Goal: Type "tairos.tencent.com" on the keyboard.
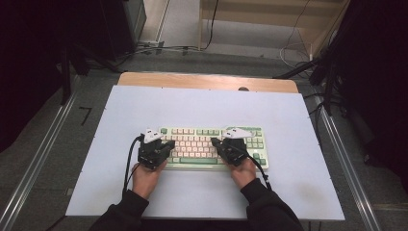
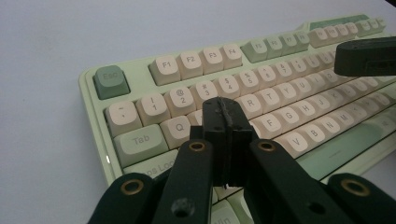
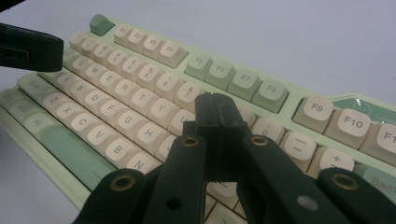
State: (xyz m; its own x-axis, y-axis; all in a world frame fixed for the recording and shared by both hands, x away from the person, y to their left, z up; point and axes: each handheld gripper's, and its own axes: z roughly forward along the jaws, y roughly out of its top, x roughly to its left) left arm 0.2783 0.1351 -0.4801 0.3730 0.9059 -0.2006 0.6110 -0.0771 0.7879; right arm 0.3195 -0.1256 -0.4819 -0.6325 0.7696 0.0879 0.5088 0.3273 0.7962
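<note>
Keyboard [image 1: 211, 147] lies flat near the middle of the white table [image 1: 144, 110]. Left gripper [image 2: 227, 112] hangs over the W/E keys, jaws pressed together, pinching nothing. Right gripper [image 3: 215, 109] sits likewise closed above the U/I keys. Risk: the blunt closed tips span neighbouring caps, so an off-centre press would likely strike two keys or skid the board.
</note>
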